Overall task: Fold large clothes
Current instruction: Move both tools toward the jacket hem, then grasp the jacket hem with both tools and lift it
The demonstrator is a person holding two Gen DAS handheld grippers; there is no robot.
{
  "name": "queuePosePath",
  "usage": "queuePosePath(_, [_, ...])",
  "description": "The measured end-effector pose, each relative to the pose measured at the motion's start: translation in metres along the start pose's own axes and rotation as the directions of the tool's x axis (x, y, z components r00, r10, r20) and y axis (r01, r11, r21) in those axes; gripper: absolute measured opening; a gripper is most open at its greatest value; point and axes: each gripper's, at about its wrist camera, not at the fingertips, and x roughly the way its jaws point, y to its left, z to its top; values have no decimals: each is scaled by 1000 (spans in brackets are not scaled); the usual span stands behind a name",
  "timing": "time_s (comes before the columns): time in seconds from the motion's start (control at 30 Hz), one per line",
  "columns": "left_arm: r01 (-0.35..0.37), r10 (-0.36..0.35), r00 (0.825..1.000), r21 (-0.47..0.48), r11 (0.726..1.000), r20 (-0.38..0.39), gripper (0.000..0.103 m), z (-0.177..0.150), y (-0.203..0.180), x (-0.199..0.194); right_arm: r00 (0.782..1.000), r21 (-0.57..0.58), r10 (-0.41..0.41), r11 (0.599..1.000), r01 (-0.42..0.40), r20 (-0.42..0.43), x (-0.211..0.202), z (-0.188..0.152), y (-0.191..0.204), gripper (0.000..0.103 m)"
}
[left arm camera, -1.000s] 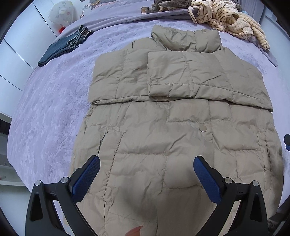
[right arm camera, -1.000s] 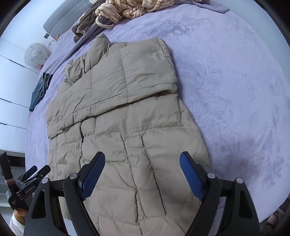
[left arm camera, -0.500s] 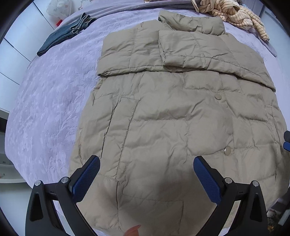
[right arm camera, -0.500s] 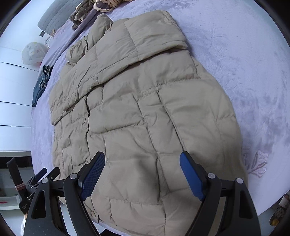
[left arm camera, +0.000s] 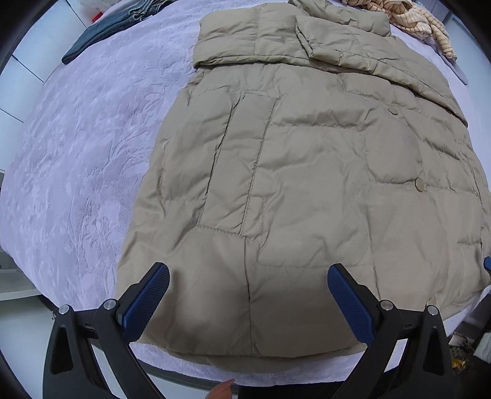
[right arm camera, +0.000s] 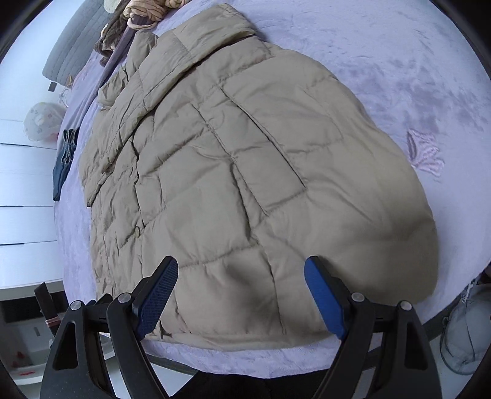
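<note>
A beige quilted puffer jacket (left arm camera: 307, 172) lies flat on a lilac bedspread (left arm camera: 79, 147), sleeves folded across its chest and collar at the far end. Its hem runs along the near edge of the bed. My left gripper (left arm camera: 248, 294) hovers open over the hem's left half, with nothing between its blue pads. The right wrist view shows the same jacket (right arm camera: 245, 172) from the other side. There my right gripper (right arm camera: 241, 288) stands open above the hem's right corner, and its pads hold nothing.
Folded dark jeans (left arm camera: 104, 33) lie at the bed's far left. A striped cream garment (left arm camera: 420, 21) is heaped at the far right. White drawer fronts (right arm camera: 24, 196) stand left of the bed, and a bag (right arm camera: 466, 334) sits on the floor at the right.
Both grippers have drawn back from over the jacket's middle toward its hem at the bed's near edge, sinking a little. The jacket has not moved. Both stay open.
</note>
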Motion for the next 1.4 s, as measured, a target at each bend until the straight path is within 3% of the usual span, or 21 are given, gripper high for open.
queuePosePath(0.33, [135,-138,990,-85,987,-32,103,-43,52,-1,997,172,50,983,-60,59,-21,-40,-44,87])
queuePosePath(0.47, [229,-238,970,-153,961,-46,103,-60,74,0,997,244,47,968,-62,66,-23,-56,-61,87])
queuePosePath(0.6, [328,-350,934,-212,921,-75,103,-77,85,7,991,360,105,924,-126,77,-15,-68,-79,87])
queuePosePath(0.83, [388,-429,902,-341,856,-51,103,-90,84,26,957,422,252,859,-291,146,-1,-64,-85,87])
queuePosePath(0.97, [375,-424,905,-399,837,-38,103,-81,79,32,925,434,337,817,-379,175,7,-57,-78,87])
queuePosePath(1.07, [395,-444,896,-425,815,-19,101,-71,80,32,901,446,390,783,-434,191,11,-52,-76,87])
queuePosePath(1.13, [434,-478,879,-428,793,7,72,-66,79,28,886,454,420,761,-463,198,13,-50,-75,87])
queuePosePath(1.17, [450,-488,873,-418,789,19,63,-62,79,25,881,456,429,755,-471,200,13,-48,-75,87])
queuePosePath(1.23, [468,-498,867,-395,791,30,26,-56,77,21,884,457,426,758,-466,194,13,-46,-74,87])
queuePosePath(1.27, [462,-487,873,-381,801,33,22,-54,76,18,884,459,427,758,-464,189,14,-45,-73,85])
queuePosePath(1.3, [458,-477,878,-366,810,42,18,-52,75,15,883,461,431,755,-467,188,14,-43,-73,74])
queuePosePath(1.33, [457,-470,881,-354,816,52,17,-50,75,11,881,462,436,752,-470,185,15,-42,-74,52])
queuePosePath(1.37, [454,-462,885,-344,822,61,17,-48,75,7,880,465,439,751,-470,181,16,-41,-73,41])
queuePosePath(1.4, [450,-455,888,-336,827,70,17,-46,74,4,881,466,439,752,-467,176,17,-39,-73,20])
